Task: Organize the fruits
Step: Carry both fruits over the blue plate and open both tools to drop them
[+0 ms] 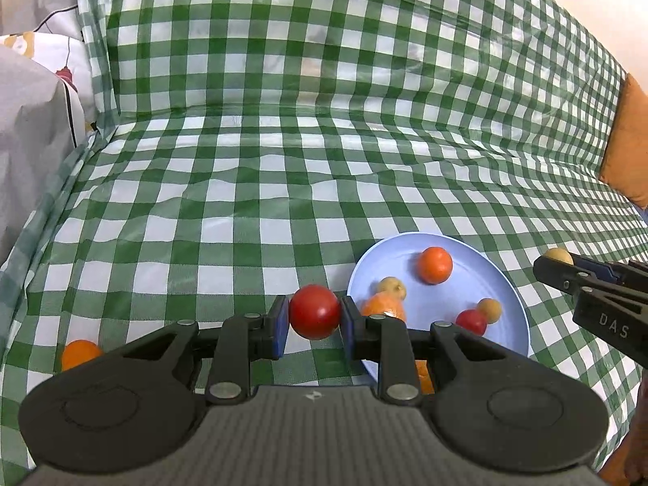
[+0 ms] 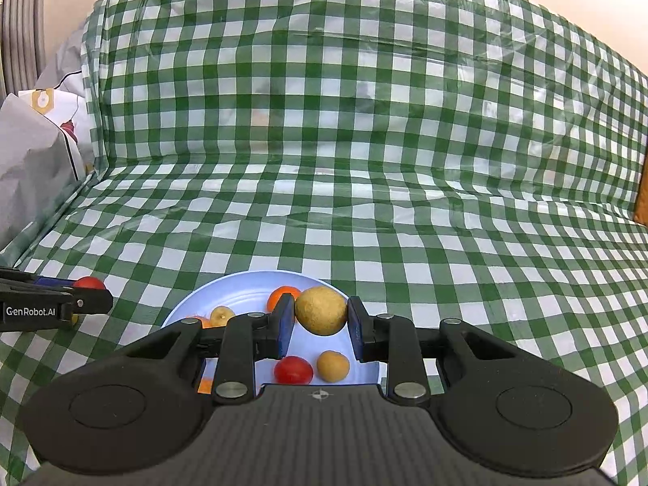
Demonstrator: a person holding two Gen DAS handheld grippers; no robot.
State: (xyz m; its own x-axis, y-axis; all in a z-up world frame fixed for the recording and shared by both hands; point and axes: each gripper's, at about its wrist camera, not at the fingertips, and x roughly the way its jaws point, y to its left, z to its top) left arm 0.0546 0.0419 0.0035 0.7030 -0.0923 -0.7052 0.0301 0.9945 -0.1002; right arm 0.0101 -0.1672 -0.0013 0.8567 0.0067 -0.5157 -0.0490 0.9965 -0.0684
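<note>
Fruits show first in the left wrist view: a round red tomato-like fruit point(image 1: 315, 312) sits clamped between the left gripper point(image 1: 315, 322) pads, just left of the pale blue round plate point(image 1: 514, 303), above the green-and-white checked cloth point(image 1: 283, 162). The right wrist view has the right gripper point(image 2: 320, 320) closed on a yellowish-brown round fruit point(image 2: 321, 310), seemingly over the plate.
</note>
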